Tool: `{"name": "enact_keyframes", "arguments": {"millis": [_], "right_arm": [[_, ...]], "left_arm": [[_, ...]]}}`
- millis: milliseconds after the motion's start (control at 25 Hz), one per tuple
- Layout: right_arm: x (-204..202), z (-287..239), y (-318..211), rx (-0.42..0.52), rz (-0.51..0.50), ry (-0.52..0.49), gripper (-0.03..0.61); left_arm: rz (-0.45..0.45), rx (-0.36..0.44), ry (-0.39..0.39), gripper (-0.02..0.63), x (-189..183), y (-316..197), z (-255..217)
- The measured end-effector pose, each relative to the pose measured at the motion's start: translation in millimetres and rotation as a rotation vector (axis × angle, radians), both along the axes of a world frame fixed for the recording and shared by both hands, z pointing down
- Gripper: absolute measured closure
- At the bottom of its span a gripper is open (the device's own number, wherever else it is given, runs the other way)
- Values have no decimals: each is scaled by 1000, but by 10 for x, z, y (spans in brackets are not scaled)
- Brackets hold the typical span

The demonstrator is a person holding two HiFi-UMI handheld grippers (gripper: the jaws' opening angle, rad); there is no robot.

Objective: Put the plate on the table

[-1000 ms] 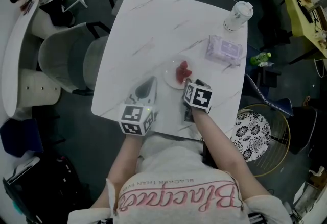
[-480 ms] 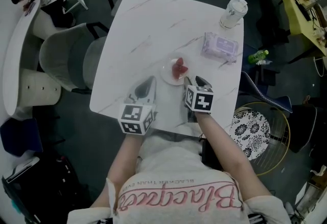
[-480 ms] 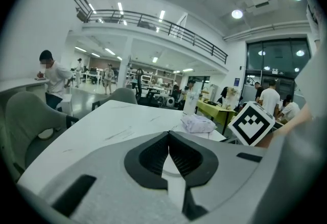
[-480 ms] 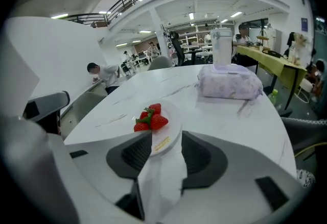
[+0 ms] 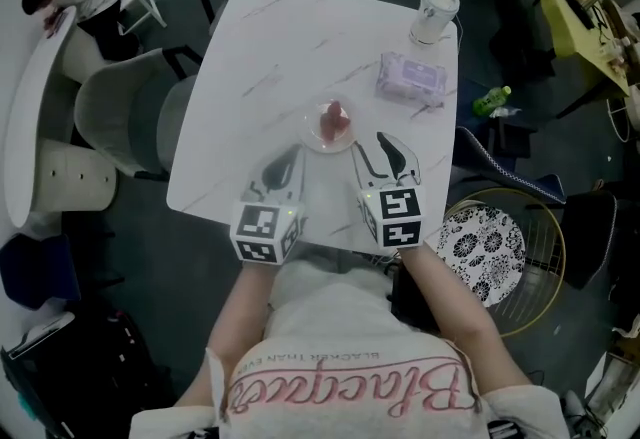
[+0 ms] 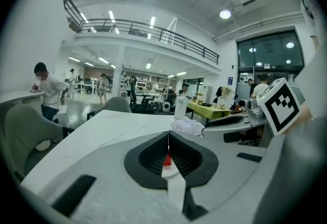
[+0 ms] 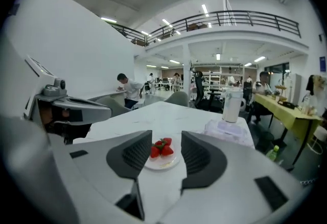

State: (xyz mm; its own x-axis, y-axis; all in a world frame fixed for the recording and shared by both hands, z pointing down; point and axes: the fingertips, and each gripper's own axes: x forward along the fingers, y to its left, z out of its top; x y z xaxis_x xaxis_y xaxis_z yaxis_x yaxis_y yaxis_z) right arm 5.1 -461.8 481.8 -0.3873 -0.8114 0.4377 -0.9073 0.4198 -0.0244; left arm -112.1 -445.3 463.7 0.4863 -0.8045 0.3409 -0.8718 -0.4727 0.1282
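Observation:
A small clear plate (image 5: 329, 130) with red strawberries (image 5: 332, 115) rests on the white marble table (image 5: 270, 47), near its front edge. My right gripper (image 5: 372, 143) is open just behind and right of the plate, not touching it. In the right gripper view the plate (image 7: 162, 160) lies a short way beyond the spread jaws of that gripper (image 7: 166, 142). My left gripper (image 5: 292, 156) is shut on nothing, its tips to the plate's near left. In the left gripper view its jaws (image 6: 168, 134) meet in a line, and a bit of strawberry (image 6: 167, 159) shows below them.
A lidded cup (image 5: 432, 14) stands at the table's far right corner, with a lilac wipes pack (image 5: 411, 77) in front of it. Grey chairs (image 5: 130, 117) stand to the left. A round stool with a patterned cushion (image 5: 488, 252) is at the right.
My right gripper has let go of the plate, opened and drawn back toward me. The plate now lies free on the table. The left gripper has barely moved.

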Motion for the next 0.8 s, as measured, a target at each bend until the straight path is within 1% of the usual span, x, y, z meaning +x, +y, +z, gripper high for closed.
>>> {"name": "enact_keyframes", "arguments": {"millis": [240,320,480,680,800], "right_arm": [[-90,-462,386,144,-121,-61,426],[-88,-645,530,192,-140,-78,433],[-66,-959,749,286,-136,-82,522],[-77,-1146,942,359,-121,-39,548],[-155,-1210,1039,378,-113,-37,558]], "left_arm": [[0,99,23,610,183,253,-336],[2,136,31,611,231,351,-451],[8,212,34,610,295,488,-643],[30,261,41,610,331,646,-793],[47,285,35,610,327,714,-880]]}}
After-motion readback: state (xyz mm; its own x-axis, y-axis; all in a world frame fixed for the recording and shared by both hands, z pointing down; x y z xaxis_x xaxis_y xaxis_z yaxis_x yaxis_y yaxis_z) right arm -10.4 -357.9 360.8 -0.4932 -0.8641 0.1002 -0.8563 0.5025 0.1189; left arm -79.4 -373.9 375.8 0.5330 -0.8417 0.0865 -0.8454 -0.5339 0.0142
